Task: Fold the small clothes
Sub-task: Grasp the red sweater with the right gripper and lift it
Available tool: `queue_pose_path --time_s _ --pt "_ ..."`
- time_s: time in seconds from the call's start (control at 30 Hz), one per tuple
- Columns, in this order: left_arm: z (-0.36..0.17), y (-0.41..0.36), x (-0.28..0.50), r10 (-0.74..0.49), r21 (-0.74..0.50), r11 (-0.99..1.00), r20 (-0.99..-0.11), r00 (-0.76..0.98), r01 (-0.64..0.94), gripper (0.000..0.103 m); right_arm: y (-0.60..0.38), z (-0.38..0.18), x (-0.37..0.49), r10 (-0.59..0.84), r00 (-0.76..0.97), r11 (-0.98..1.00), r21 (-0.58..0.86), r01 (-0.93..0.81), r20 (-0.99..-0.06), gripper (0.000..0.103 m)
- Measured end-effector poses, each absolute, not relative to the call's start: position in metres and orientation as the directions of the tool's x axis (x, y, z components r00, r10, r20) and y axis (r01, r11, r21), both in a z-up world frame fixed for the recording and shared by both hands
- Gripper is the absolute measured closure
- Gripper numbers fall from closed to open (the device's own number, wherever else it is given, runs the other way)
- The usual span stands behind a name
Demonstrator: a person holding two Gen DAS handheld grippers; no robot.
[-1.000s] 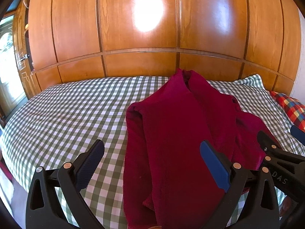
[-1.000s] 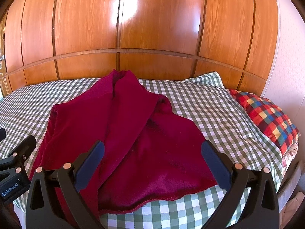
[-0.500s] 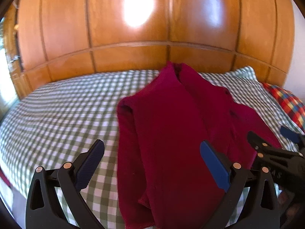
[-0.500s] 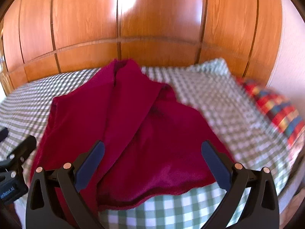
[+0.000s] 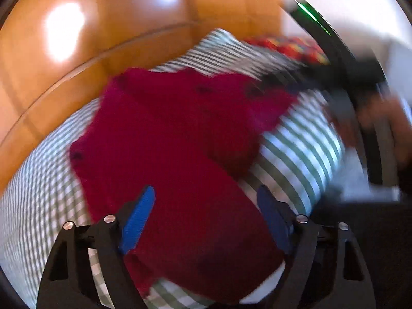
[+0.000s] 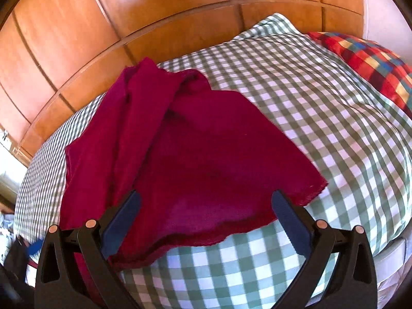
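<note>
A dark red garment [image 5: 167,134] lies partly folded on the green-and-white checked bed cover [image 5: 303,149]. The left wrist view is blurred by motion. My left gripper [image 5: 206,190] hovers low over the garment's near part. Its jaws are closing, the cloth lies below the gap, and the blue pads [image 5: 139,219] stand apart without pressing on it. In the right wrist view the garment [image 6: 193,141] shows its scalloped near hem. My right gripper [image 6: 206,195] is wide open just above that hem and holds nothing.
Glossy wooden panels [image 6: 128,13] rise behind the bed. A red, yellow and blue plaid pillow [image 6: 373,59] lies at the far right. The checked cover [image 6: 309,90] spreads to the right of the garment. The bed's near edge runs just below the grippers.
Both views have tilted and dropped closer to the garment. The left gripper's jaws have narrowed from their widest. The right gripper has come nearer to the garment's front hem.
</note>
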State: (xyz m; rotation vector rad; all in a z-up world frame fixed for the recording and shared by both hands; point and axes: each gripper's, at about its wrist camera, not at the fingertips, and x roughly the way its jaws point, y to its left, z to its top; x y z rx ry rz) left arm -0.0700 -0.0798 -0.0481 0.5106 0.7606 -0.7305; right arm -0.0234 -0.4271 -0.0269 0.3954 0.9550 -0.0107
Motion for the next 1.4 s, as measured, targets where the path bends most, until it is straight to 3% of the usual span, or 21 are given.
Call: queue_pose_path --time_s 0.17,0.23,0.3,0.43,0.53,0.67,0.87,1.03,1.13,1.17,1.2,1.23,1.27,1.3,1.4 --pt "-0.081 -0.089 -0.085 -0.349 0.206 0.568 -0.816 0.461 0.796 0.049 -0.426 -0.025 -0.021 0.171 0.589 0.930 0.327 0.168 -0.790 0.004" --pt "-0.085 -0.085 -0.080 -0.325 0.230 0.588 -0.810 0.487 0.775 0.077 -0.425 -0.026 -0.018 0.195 0.585 0.928 0.342 0.151 -0.788 0.014" --pt "-0.079 -0.076 -0.072 -0.363 0.165 0.624 -0.804 0.471 0.764 0.101 -0.422 -0.028 -0.016 0.239 0.574 0.918 0.375 0.129 -0.783 0.026" --pt "-0.054 -0.039 -0.055 -0.485 -0.036 0.699 -0.758 0.436 0.715 0.101 -0.415 -0.031 -0.005 0.370 0.548 0.873 0.482 0.071 -0.750 0.051" --pt "-0.033 0.006 -0.040 -0.559 -0.200 0.758 -0.689 0.461 0.620 0.101 -0.398 -0.033 0.007 0.445 0.516 0.853 0.522 0.005 -0.732 0.058" --pt "-0.005 0.082 -0.012 -0.556 -0.349 0.829 -0.594 0.582 0.436 0.101 -0.363 -0.044 0.023 0.510 0.432 0.842 0.535 -0.071 -0.744 0.059" --pt "0.021 0.194 0.038 -0.238 -0.328 0.944 -0.594 0.769 0.039 0.103 -0.321 -0.064 0.042 0.524 0.348 0.846 0.521 -0.111 -0.777 0.068" --pt "0.015 0.260 0.093 0.045 -0.253 0.924 -0.671 0.740 -0.286 0.103 -0.313 -0.059 0.045 0.495 0.363 0.866 0.480 -0.140 -0.789 0.096" --pt "0.010 0.277 0.101 0.121 -0.250 0.885 -0.688 0.715 -0.392 0.103 -0.320 -0.045 0.040 0.507 0.377 0.861 0.478 -0.175 -0.775 0.096" --pt "0.009 0.279 0.101 0.121 -0.257 0.880 -0.692 0.712 -0.399 0.100 -0.322 -0.039 0.039 0.505 0.388 0.862 0.470 -0.189 -0.771 0.096" --pt "0.007 0.278 0.102 0.110 -0.270 0.876 -0.694 0.711 -0.399 0.087 -0.324 -0.035 0.038 0.500 0.400 0.866 0.458 -0.202 -0.768 0.096" --pt "0.004 0.275 0.101 0.091 -0.288 0.873 -0.697 0.712 -0.393 0.066 -0.329 -0.028 0.038 0.495 0.415 0.869 0.449 -0.210 -0.763 0.096" --pt "0.000 0.268 0.095 0.059 -0.310 0.877 -0.690 0.722 -0.368 0.057 -0.337 -0.021 0.039 0.490 0.430 0.871 0.442 -0.212 -0.758 0.096" --pt "-0.001 0.259 0.088 0.044 -0.315 0.883 -0.683 0.729 -0.349 0.052 -0.345 -0.014 0.040 0.480 0.450 0.877 0.433 -0.211 -0.753 0.097" --pt "-0.015 0.219 0.075 -0.096 -0.323 0.929 -0.682 0.725 -0.180 0.052 -0.379 0.015 0.051 0.399 0.551 0.913 0.373 -0.164 -0.733 0.097"
